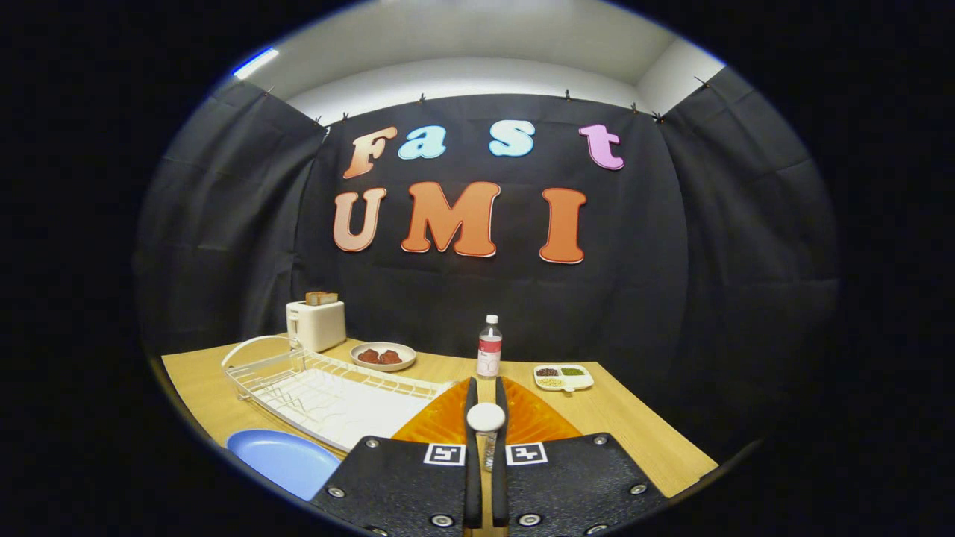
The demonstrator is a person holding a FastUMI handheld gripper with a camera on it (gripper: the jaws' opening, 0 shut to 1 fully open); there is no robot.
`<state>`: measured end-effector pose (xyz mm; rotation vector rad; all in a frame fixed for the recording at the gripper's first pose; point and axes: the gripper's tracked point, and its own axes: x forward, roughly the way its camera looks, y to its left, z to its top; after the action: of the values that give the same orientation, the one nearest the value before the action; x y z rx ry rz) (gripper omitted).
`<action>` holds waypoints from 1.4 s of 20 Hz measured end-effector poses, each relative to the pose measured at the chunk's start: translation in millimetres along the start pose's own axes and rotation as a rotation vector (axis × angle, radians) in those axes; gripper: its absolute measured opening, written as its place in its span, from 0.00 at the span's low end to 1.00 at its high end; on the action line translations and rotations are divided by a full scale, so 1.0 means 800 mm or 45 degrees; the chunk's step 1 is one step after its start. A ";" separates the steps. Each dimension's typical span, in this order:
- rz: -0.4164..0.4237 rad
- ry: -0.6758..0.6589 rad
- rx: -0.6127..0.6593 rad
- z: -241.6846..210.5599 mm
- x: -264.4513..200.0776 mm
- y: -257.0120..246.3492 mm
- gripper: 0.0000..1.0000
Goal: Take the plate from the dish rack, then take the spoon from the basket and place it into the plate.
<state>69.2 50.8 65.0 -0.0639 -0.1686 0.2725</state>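
The gripper [486,406] is closed on a spoon [486,418], bowl upright, lifted above the orange basket [537,418]. The blue plate [280,459] lies at the tabletop's near edge beside the dish rack [328,391], probably ready to receive it.

The gripper [486,406] has its fingers closed on a spoon [486,418] above the basket [537,418]. The dish rack [328,391] lies left of the basket, the plate [280,459] nearer, beside it. Behind the rack stand a toaster [316,324] and a dish of what may be meat [383,356]; a bottle [489,347] and a divided tray [563,377] sit beyond the basket on the table [634,440].
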 end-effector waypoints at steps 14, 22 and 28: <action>0.265 0.057 0.123 -0.034 -0.073 0.214 0.05; 0.309 0.135 0.129 -0.084 -0.067 0.266 0.05; 0.305 0.204 0.122 -0.106 -0.057 0.278 0.05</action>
<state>-17.6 248.8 -44.9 -0.0104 0.0123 0.5122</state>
